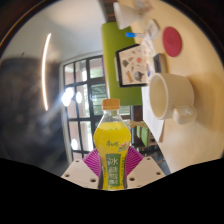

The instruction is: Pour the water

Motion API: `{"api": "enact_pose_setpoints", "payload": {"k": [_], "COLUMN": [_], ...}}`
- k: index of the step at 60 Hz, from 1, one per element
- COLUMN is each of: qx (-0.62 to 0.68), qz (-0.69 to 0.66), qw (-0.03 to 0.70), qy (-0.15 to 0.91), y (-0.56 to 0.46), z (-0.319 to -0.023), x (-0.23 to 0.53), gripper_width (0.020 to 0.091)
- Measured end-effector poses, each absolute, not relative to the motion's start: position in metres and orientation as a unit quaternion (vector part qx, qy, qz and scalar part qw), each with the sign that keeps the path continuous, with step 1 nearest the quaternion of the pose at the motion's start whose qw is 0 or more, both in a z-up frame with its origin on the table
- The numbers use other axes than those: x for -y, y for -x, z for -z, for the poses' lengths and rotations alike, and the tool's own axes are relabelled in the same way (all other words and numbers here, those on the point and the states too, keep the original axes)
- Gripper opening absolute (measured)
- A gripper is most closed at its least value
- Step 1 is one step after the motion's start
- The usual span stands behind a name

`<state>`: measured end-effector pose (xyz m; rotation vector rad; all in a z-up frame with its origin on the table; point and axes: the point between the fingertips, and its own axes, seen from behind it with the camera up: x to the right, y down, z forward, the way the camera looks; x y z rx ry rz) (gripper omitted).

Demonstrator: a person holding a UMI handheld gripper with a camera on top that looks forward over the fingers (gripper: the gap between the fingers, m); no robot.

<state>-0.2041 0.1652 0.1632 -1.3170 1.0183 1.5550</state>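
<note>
Gripper [112, 172] closed on bottle [112, 140]; both pink pads [94, 163] press its label, yellow cap up, bottle approx. upright w/ slight lean. View itself rolled, so table [200, 140] sits off to one side. White cup [170, 95] on table, beyond and to the side of the bottle, well apart. Red coaster [174, 40] and printed card [140, 62] farther off. Step, by my read: carry to cup. Keep grip firm at label, bring neck over cup rim before tilting, tilt slowly. Can't tell if cap is loosened.
</note>
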Motion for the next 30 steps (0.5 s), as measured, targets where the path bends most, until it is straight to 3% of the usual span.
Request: {"api": "enact_pose_setpoints", "payload": {"k": [14,30], "qx": [-0.536,-0.536], "qz": [-0.686,-0.688], "qw": [0.285,0.258], "qy": [0.401,0.416], "y": [0.179,0.194], "z": [-0.150,-0.146], "x": [-0.171,-0.142], "gripper_width": [0.0273,0.0272]}}
